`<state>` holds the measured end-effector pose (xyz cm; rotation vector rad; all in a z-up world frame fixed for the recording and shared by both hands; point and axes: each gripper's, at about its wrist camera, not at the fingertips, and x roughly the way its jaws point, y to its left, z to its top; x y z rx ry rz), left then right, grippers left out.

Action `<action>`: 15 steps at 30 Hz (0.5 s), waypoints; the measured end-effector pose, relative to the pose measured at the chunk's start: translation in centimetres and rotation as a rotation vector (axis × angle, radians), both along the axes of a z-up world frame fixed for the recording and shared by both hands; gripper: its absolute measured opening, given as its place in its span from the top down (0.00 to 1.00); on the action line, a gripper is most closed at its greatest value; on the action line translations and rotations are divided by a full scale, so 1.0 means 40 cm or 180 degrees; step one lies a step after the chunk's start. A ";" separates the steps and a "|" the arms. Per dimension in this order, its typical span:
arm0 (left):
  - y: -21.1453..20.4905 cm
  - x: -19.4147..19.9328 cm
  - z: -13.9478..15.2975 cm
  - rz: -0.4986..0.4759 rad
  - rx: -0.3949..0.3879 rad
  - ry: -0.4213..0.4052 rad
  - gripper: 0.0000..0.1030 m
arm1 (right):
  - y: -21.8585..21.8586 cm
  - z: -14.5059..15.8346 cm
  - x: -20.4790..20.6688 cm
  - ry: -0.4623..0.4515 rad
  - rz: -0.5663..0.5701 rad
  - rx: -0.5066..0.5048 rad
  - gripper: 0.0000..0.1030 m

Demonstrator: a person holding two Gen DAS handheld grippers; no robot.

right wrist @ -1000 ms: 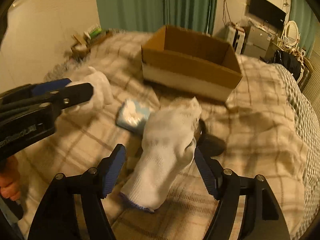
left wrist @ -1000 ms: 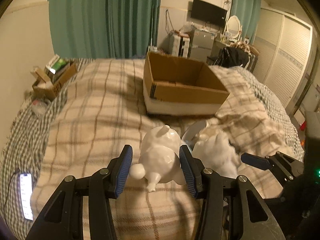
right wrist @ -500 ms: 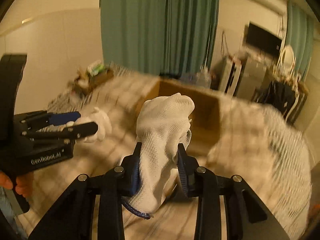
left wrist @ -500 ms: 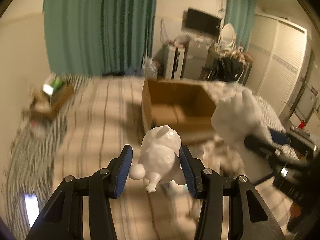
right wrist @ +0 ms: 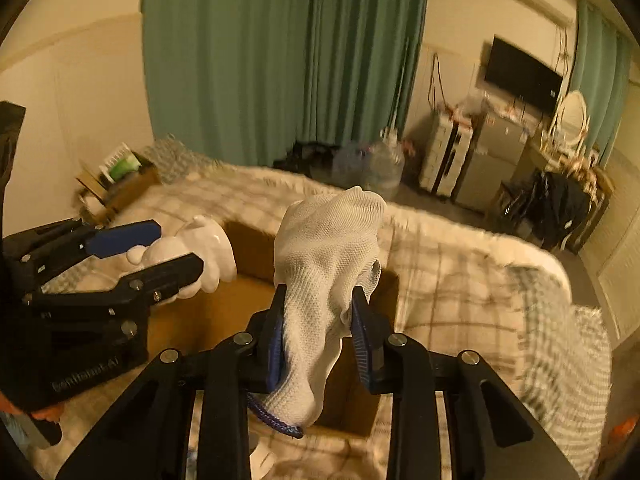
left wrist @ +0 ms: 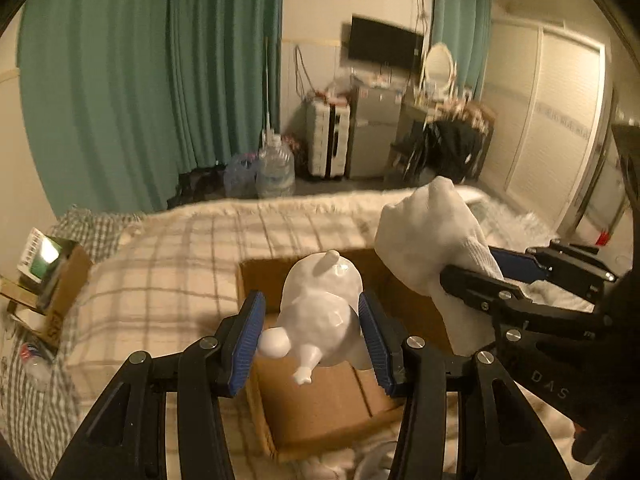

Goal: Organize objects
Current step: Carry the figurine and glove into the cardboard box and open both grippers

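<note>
**Two grippers, two loads, one box**

Two hand-held grippers are up over the bed, each pinching one thing. The left gripper (left wrist: 311, 334) has its blue pads pressed against the sides of a white figurine (left wrist: 320, 320), which hangs above the open cardboard box (left wrist: 320, 404). The right gripper (right wrist: 318, 330) is clamped on a white sock (right wrist: 326, 264); the sock's toe stands up at 12 o'clock from the pads and its blue-edged cuff droops toward 6 o'clock, also over the box. In the left wrist view the right gripper and sock sit at 3 o'clock; in the right wrist view the left gripper and figurine sit at 9 o'clock.

The box rests on a bed covered by a cream plaid blanket (left wrist: 168, 280), with a grey checked sheet (left wrist: 32, 412) showing at its edges. Beyond the bed, at 12 o'clock, hang green curtains (left wrist: 160, 80). A clear water jug (left wrist: 275, 170) stands on the floor; further round at 1 o'clock are a wall television (left wrist: 386, 46), an oval mirror (left wrist: 439, 62) and a cluttered dresser.

Count: one figurine, one sock, one large box, one smaller carton (left wrist: 52, 280) at 9 o'clock on the bed.

Much of the box floor is hidden by the grippers and their loads. The blanket in the right wrist view is blurred.
</note>
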<state>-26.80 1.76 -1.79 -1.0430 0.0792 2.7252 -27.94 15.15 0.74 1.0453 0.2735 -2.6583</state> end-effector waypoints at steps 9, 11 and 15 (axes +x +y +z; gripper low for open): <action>-0.003 -0.036 -0.104 -0.0036 -0.0014 -0.0073 0.36 | 0.041 -0.132 -0.042 -0.0142 -0.0036 -0.0046 0.66; -0.019 -0.032 -0.068 0.0017 0.0059 -0.0010 0.23 | 0.042 -0.096 -0.032 -0.0134 -0.0089 -0.0061 0.60; -0.038 0.040 0.035 0.0138 0.0068 0.0134 0.10 | 0.063 0.024 0.052 0.0112 -0.0166 -0.0102 0.42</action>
